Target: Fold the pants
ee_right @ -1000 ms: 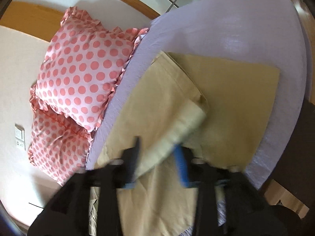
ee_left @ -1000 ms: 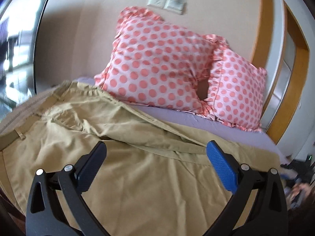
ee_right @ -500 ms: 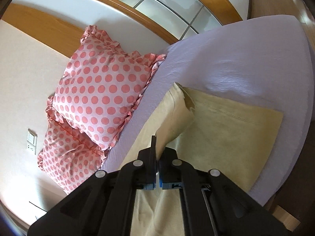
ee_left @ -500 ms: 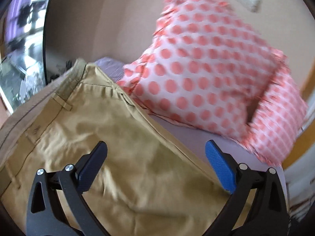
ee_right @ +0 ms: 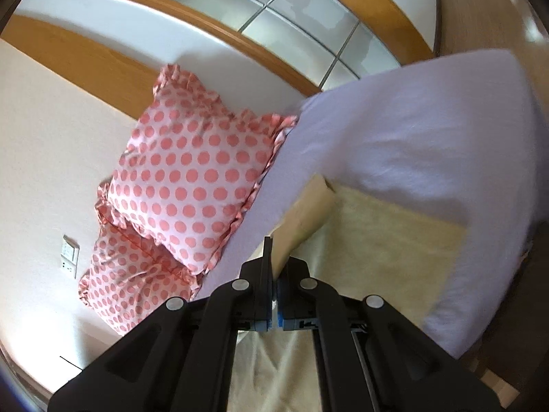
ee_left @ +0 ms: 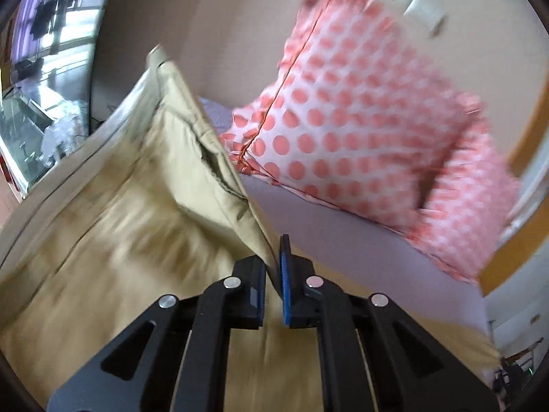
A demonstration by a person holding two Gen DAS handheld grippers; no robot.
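Note:
Khaki pants (ee_left: 113, 240) lie spread on a lavender bed sheet (ee_left: 343, 240). My left gripper (ee_left: 273, 267) is shut on the far edge of the pants near the waistband and lifts it, so the cloth stands up in a ridge. The view is blurred by motion. In the right wrist view my right gripper (ee_right: 273, 267) is shut on the far edge of a pant leg (ee_right: 305, 213) and holds it raised above the rest of the pants (ee_right: 387, 250).
Two pink polka-dot pillows (ee_left: 360, 113) (ee_right: 192, 178) lean on the wall at the head of the bed. The bed sheet's edge (ee_right: 480, 274) drops off at the right. A wood-framed sliding door (ee_right: 260, 17) stands beyond. A window (ee_left: 41, 68) is at the left.
My left gripper went from wide open above the pants to shut on their far edge and lifted it. My right gripper closed on the leg edge and raised it.

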